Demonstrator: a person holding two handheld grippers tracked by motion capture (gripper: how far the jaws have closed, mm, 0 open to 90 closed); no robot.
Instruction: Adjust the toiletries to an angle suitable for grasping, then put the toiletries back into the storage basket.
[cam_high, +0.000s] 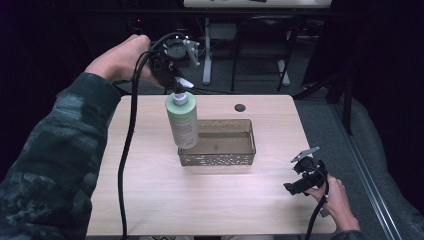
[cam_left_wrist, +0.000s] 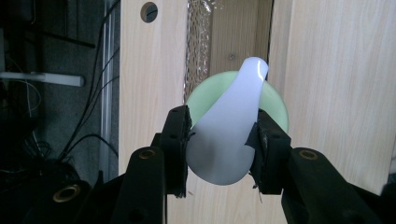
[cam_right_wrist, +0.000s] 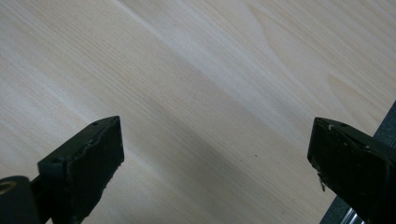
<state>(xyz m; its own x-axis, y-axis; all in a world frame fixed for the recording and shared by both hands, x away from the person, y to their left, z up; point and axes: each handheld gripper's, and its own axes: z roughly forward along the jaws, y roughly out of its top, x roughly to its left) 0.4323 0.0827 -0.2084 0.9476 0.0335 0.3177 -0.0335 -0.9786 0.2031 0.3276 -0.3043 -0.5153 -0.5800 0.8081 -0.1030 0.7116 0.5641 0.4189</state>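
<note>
A pale green pump bottle (cam_high: 182, 122) hangs upright above the table, its base just over the left end of a brown perforated basket (cam_high: 247, 156). My left gripper (cam_high: 176, 86) points down from above and is shut on the bottle's white pump head (cam_left_wrist: 227, 140); the green bottle shoulder (cam_left_wrist: 276, 105) shows beneath it. My right gripper (cam_high: 299, 181) rests low near the table's front right corner, open, with bare wood (cam_right_wrist: 201, 107) between its jaws.
The light wooden table (cam_high: 150, 190) has a round cable hole (cam_high: 240, 107) near its far edge. The basket looks to hold nothing. Desk legs and a chair frame stand in the dark beyond. The left gripper's cable (cam_high: 125, 150) trails across the table's left side.
</note>
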